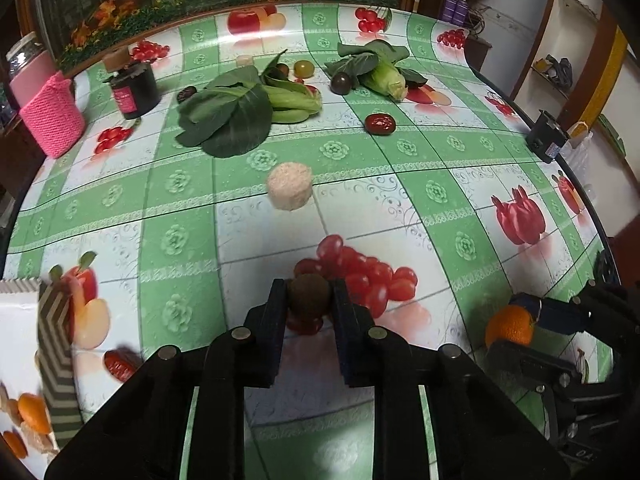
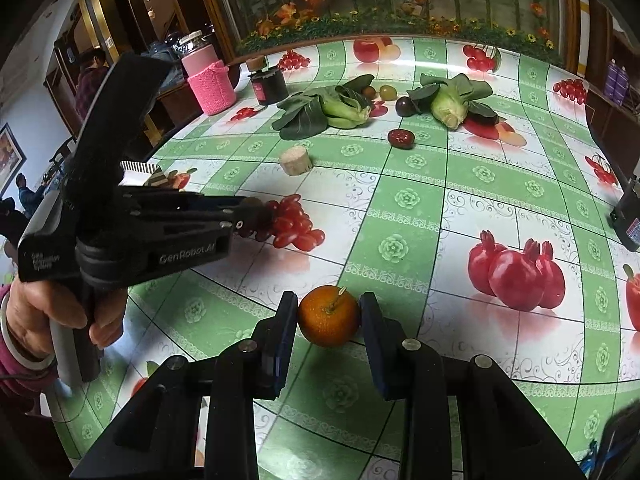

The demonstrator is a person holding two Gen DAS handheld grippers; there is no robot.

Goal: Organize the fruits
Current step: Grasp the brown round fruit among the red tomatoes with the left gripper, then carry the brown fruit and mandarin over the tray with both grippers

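Observation:
In the left wrist view my left gripper point(image 1: 310, 294) is shut on a small brown kiwi-like fruit point(image 1: 310, 300), just above the printed tablecloth. The right wrist view shows an orange point(image 2: 328, 318) with a short stem between the pads of my right gripper point(image 2: 328, 310), which press on both its sides. That orange point(image 1: 508, 326) and the right gripper point(image 1: 524, 316) also appear at the left view's right edge. A hand holds the left gripper point(image 2: 252, 210) at the left of the right view. Farther back lie a red tomato point(image 1: 380, 124) and a dark round fruit point(image 1: 341, 82).
Two leafy greens point(image 1: 240, 108) point(image 1: 384, 72) lie at the back, with a beige cylinder point(image 1: 290, 186) in the middle. A black jar point(image 1: 134, 88) and pink knitted cup point(image 1: 50, 116) stand back left. A white zigzag-edged box point(image 1: 52, 340) sits near left.

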